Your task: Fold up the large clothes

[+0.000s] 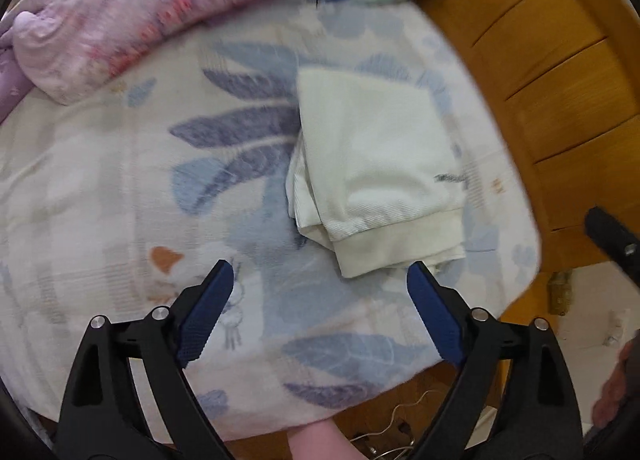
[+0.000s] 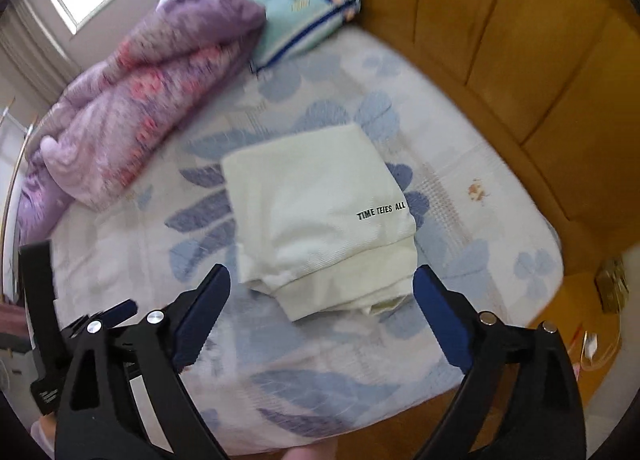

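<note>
A cream-white sweatshirt (image 1: 380,163) lies folded into a compact rectangle on the bed, ribbed hem toward me. It also shows in the right wrist view (image 2: 320,211), with small black lettering near its right edge. My left gripper (image 1: 320,280) is open and empty, held above the bed just short of the hem. My right gripper (image 2: 322,284) is open and empty, with the hem between its blue fingers (image 2: 440,316). Part of the left gripper (image 2: 40,320) shows at the left of the right wrist view.
The bed has a white sheet with blue leaf print (image 1: 120,179). A bunched purple and pink quilt (image 2: 140,107) lies at the back left, a folded teal blanket (image 2: 304,19) behind it. A wooden headboard (image 2: 520,59) runs along the right. The bed's near edge (image 2: 340,432) lies below my grippers.
</note>
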Demonstrator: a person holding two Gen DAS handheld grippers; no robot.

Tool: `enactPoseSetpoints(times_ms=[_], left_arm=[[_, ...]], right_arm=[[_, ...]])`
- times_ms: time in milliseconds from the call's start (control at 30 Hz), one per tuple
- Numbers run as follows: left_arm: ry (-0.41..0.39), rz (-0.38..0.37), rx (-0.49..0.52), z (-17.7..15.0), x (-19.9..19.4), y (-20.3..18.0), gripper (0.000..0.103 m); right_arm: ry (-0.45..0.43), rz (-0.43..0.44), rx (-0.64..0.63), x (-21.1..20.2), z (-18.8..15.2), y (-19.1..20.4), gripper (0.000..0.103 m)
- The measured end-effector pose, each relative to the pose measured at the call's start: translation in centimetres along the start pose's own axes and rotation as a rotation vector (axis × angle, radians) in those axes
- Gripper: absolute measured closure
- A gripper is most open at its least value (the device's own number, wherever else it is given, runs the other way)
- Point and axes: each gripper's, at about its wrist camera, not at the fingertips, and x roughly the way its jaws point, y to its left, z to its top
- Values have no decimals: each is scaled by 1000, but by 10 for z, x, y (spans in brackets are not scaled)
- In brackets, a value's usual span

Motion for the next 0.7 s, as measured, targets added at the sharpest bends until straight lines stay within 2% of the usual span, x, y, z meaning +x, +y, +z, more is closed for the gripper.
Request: enactPoseSetpoints(times_ms=[100, 200, 300, 467, 500, 600, 700], left_arm=[[-91, -1, 22, -16, -63, 19, 14], [-183, -16, 88, -42, -120, 39, 13], [-288, -63, 202, -66, -181, 56, 10], [-462, -39, 394, -116, -271, 80, 5], [-481, -30, 412, -124, -280, 84, 5], [-563, 65, 464, -154, -311, 95, 5], [-588, 126, 496, -178, -326, 103, 5]], right_arm=[[-83, -35, 23, -44, -29, 23, 13], [-172, -40, 52, -84, -56, 49, 12], [-252, -50, 61, -127, -84, 83, 8], [-342, -38, 91, -177, -126, 131, 8], [-354, -34, 107, -187, -135, 140, 8], [-362, -15, 134, -206, -158, 163, 8], [-370, -27, 126, -220, -177, 183, 8]])
